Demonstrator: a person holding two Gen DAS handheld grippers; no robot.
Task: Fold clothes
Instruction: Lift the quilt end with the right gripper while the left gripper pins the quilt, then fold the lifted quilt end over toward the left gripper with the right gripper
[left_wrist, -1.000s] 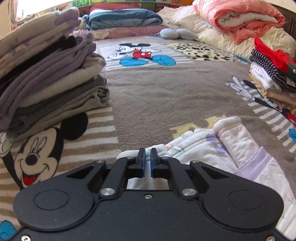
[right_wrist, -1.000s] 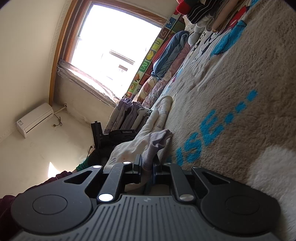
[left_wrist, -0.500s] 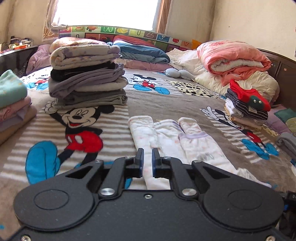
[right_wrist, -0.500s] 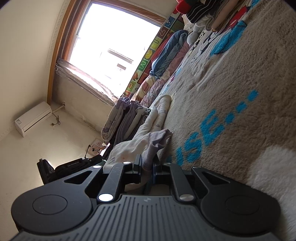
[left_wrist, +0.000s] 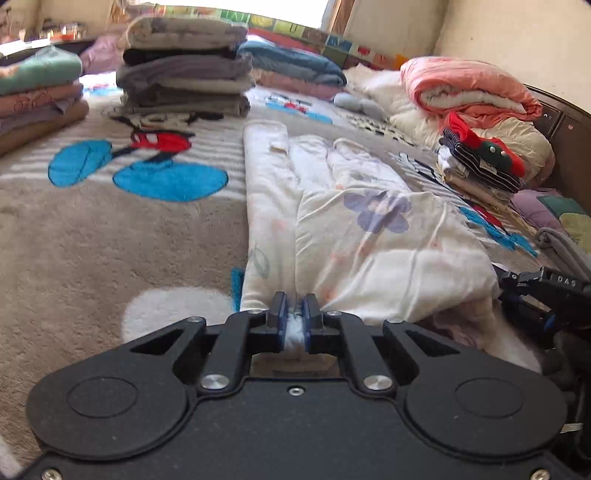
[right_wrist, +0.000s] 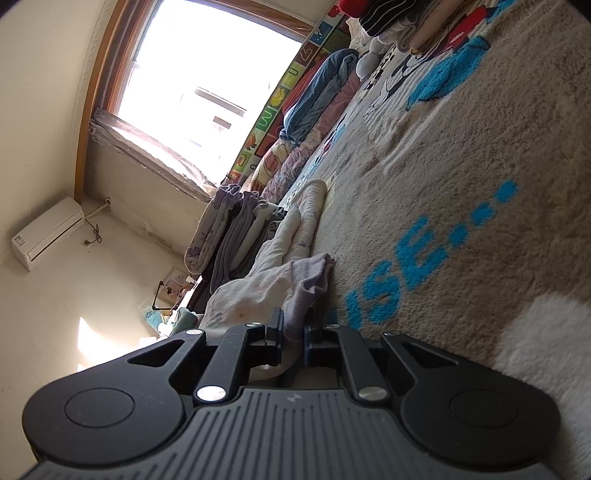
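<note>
A white garment (left_wrist: 354, 229) with pale flower prints lies stretched away from me on the cartoon-print blanket (left_wrist: 110, 229), its long parts pointing toward the far pillows. My left gripper (left_wrist: 294, 317) is shut on the garment's near edge, white cloth bunched between the blue pads. The right gripper (left_wrist: 532, 291) shows at the right edge of the left wrist view, by the garment's other near corner. In the right wrist view the right gripper (right_wrist: 293, 328) is shut on the garment's lilac-trimmed edge (right_wrist: 310, 280), low against the blanket (right_wrist: 461, 206).
A tall stack of folded clothes (left_wrist: 184, 66) stands at the far left, another stack (left_wrist: 37, 92) at the left edge. A striped and red pile (left_wrist: 480, 155) and a rolled pink quilt (left_wrist: 465, 88) sit on the right. Pillows (left_wrist: 295, 66) line the back.
The left gripper swung back from the far end of the garment to its near edge and closed on it. The right gripper kept its grip and barely moved.
</note>
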